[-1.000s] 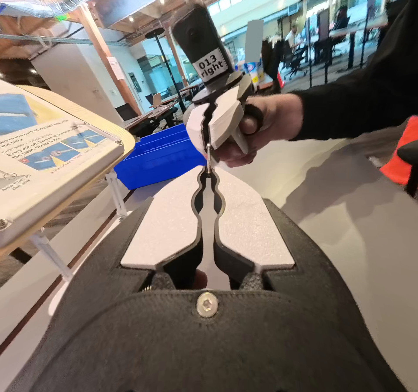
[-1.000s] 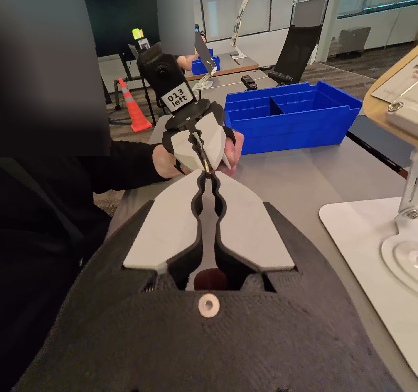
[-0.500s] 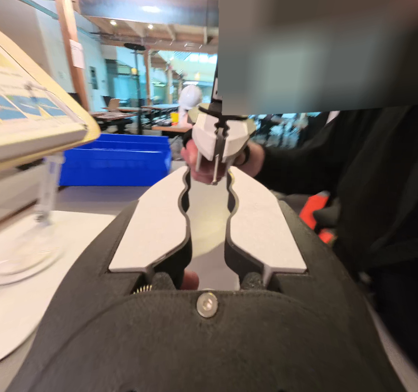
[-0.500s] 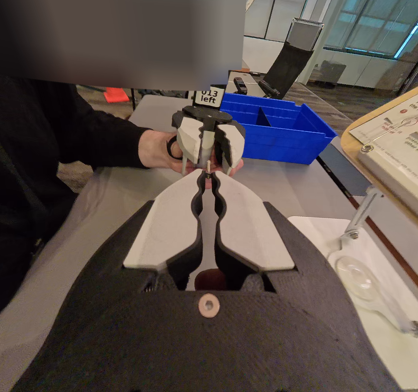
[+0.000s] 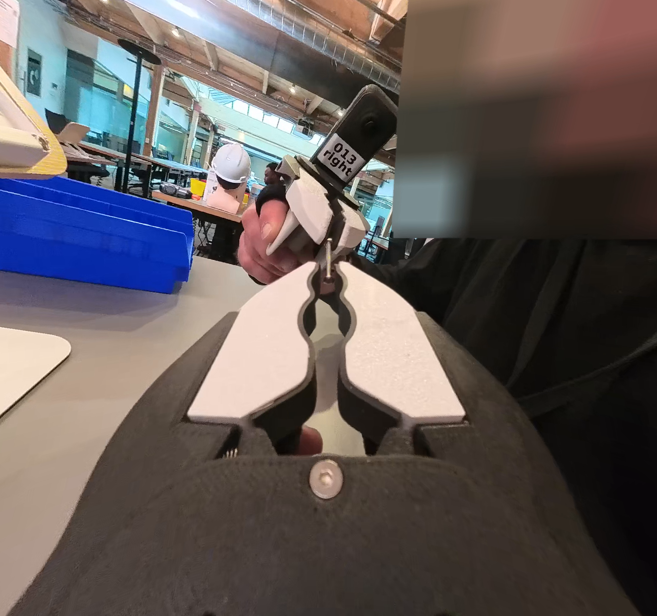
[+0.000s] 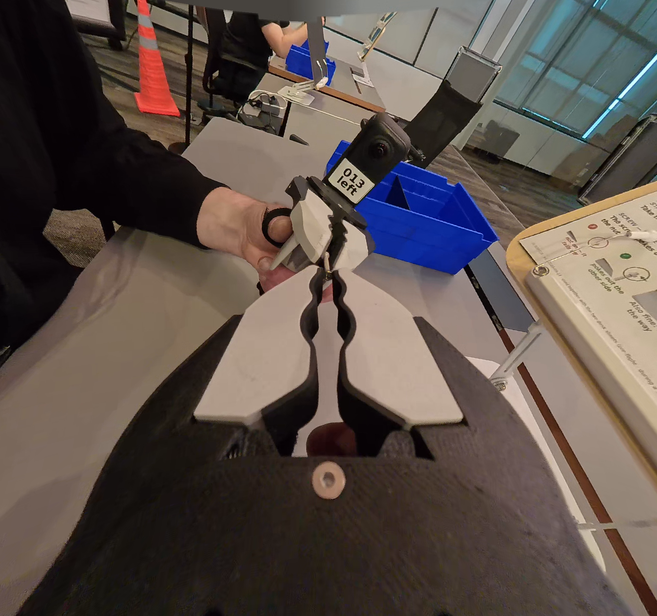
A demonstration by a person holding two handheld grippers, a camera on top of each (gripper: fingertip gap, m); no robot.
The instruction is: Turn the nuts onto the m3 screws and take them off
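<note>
A thin silver M3 screw [image 5: 329, 257] sticks out of my right gripper [image 5: 329, 241], which faces me in the left wrist view. In the right wrist view my right gripper [image 6: 326, 273] is shut on the screw [image 6: 325, 261] at its tips. My left gripper [image 5: 326, 271] has its jaws a little apart around the screw's free end, where a small dark piece that looks like the nut [image 5: 329, 279] sits. It touches neither finger. In the right wrist view the left gripper [image 6: 329, 257] is tilted, its tips meeting mine above the grey table [image 6: 142, 314].
A blue divided bin [image 6: 426, 229] stands on the table behind the grippers and also shows in the left wrist view [image 5: 89, 229]. An instruction board on a stand [image 6: 604, 296] hangs over the right side, above a white base plate [image 5: 25, 360]. The person's black sleeve [image 6: 124, 179] is at the left.
One second ago my left gripper was shut at the screw's end. It opened wide, then narrowed again around the end. Both grippers rolled and tilted; the right stayed shut on the screw.
</note>
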